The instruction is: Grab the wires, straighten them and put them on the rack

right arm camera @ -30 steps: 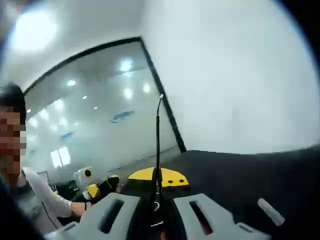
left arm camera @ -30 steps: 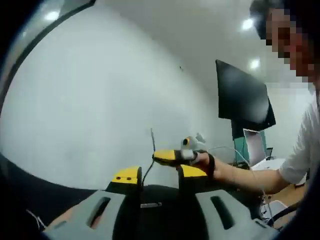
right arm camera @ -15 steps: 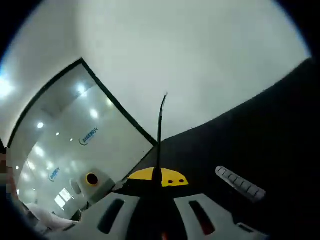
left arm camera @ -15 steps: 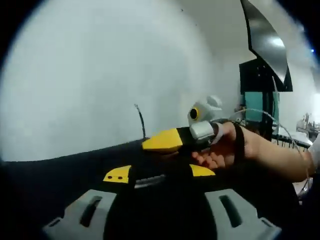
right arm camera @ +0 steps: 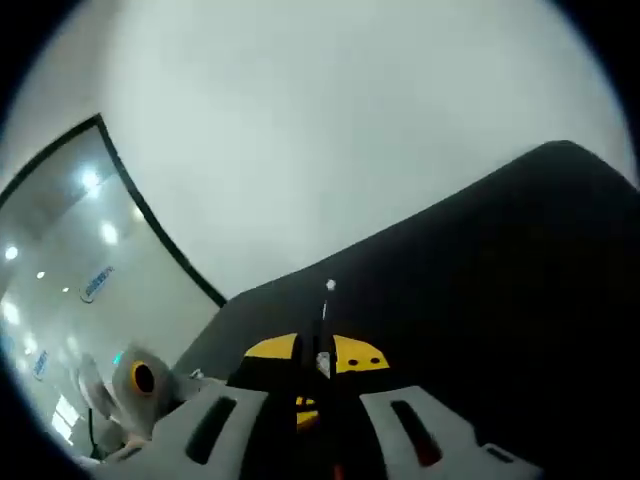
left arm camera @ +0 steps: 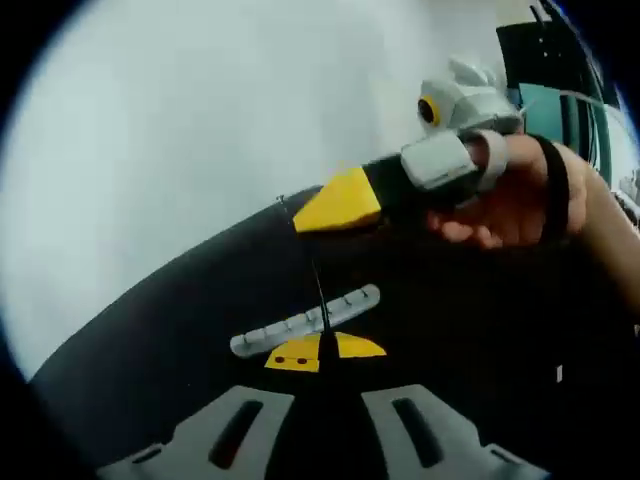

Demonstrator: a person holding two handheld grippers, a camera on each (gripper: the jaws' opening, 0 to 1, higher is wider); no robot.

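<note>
In the left gripper view, the left gripper (left arm camera: 322, 352) has its jaws pressed together on a thin black wire (left arm camera: 314, 290), which runs straight up from the yellow tips. Just beyond the tips, a grey rack (left arm camera: 305, 322) with a row of slots lies on the black surface (left arm camera: 160, 340), the wire crossing over it. Farther along the wire, the right gripper (left arm camera: 338, 202), held in a hand (left arm camera: 520, 200), meets its far end. In the right gripper view, the right gripper's (right arm camera: 322, 362) jaws pinch the wire (right arm camera: 325, 315), whose short end sticks out above the black surface (right arm camera: 480, 290).
</note>
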